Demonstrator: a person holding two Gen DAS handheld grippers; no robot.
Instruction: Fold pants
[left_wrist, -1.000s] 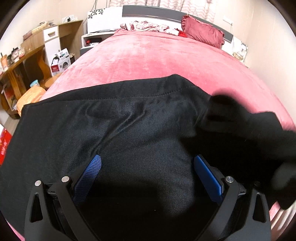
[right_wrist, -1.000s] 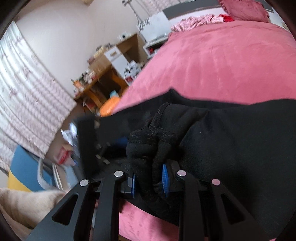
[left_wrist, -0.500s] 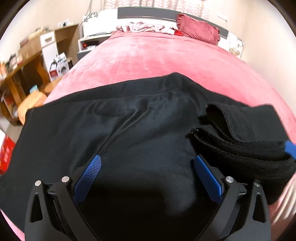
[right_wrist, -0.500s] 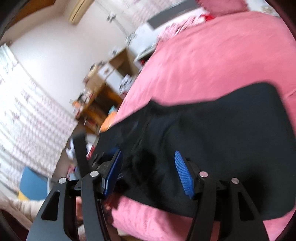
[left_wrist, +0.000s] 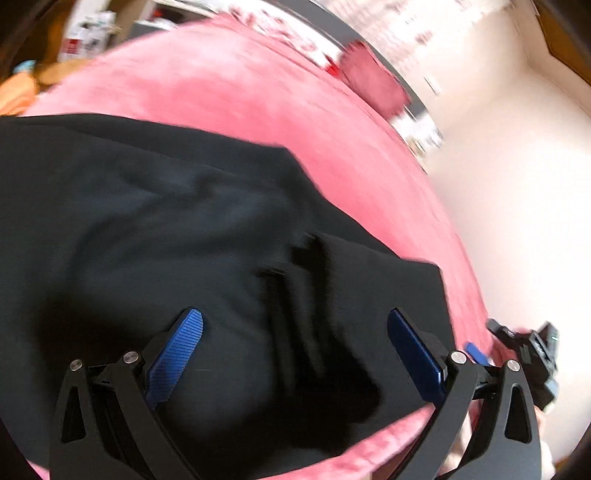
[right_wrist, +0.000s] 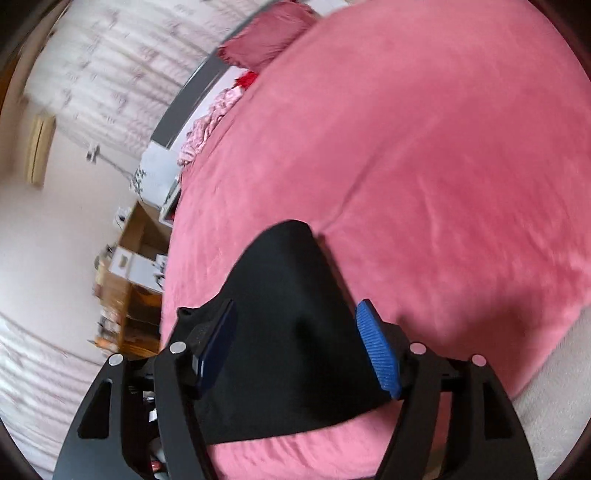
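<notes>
Black pants (left_wrist: 155, 236) lie spread on the pink bed (left_wrist: 258, 96), with a folded-over layer near the right end. My left gripper (left_wrist: 295, 343) is open and empty just above the pants. My right gripper (right_wrist: 295, 339) is open and empty over the right end of the pants (right_wrist: 288, 295); it also shows in the left wrist view (left_wrist: 524, 354) at the bed's right edge.
A dark pink pillow (left_wrist: 373, 85) and crumpled patterned cloth (right_wrist: 207, 125) lie at the head of the bed. A wooden desk with boxes (right_wrist: 129, 280) stands left of the bed. A pale wall (left_wrist: 517, 184) is to the right.
My right gripper let go of the bunched pant end, opened and drew back to the bed's right edge. Both cameras swung; the left view turned rightward.
</notes>
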